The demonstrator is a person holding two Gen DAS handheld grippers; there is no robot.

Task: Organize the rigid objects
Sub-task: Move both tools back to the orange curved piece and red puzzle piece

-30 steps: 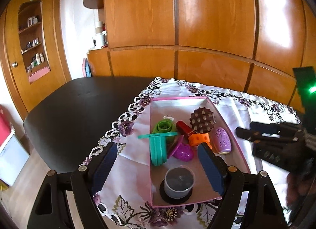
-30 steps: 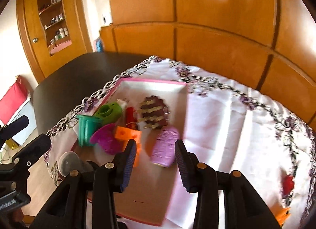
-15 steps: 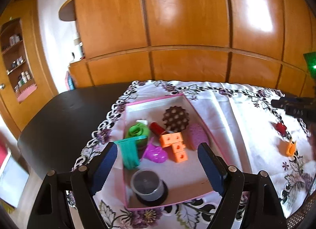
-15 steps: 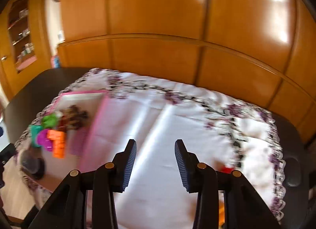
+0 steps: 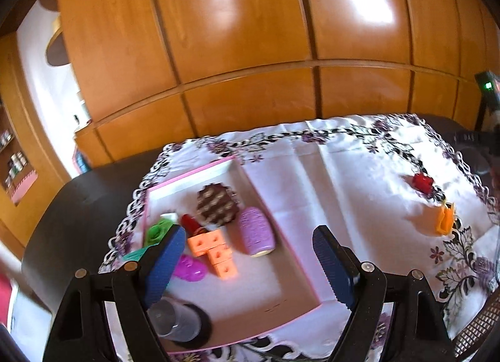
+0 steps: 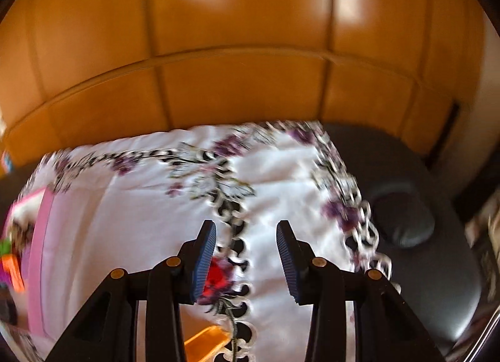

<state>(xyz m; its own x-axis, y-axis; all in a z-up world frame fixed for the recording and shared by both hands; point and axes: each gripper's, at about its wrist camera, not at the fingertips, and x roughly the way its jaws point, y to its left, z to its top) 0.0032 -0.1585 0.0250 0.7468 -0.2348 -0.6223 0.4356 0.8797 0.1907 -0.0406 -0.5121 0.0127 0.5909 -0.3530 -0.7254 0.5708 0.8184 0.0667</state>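
A pink tray (image 5: 300, 271) on the tablecloth holds an orange block piece (image 5: 215, 251), a purple oval brush (image 5: 256, 230), a brown studded disc (image 5: 215, 204), a red tube, green and magenta pieces and a grey cup (image 5: 175, 321). My left gripper (image 5: 247, 259) is open and empty, above the tray's near end. A small red object (image 5: 422, 181) and an orange clip (image 5: 445, 221) lie on the cloth to the right. In the right wrist view my right gripper (image 6: 247, 262) is open, with the red object (image 6: 217, 277) beside its left finger and the orange clip (image 6: 206, 344) below.
The white floral tablecloth (image 5: 343, 174) covers a dark table (image 5: 78, 205) before a wooden panelled wall (image 5: 250, 49). The table's right edge and a dark cushion (image 6: 403, 221) lie right of the right gripper. The tray edge (image 6: 37, 237) shows far left.
Both grippers have swung right. The right gripper left the tray and now hovers over the red object near the cloth's right border. The left gripper stays open over the tray.
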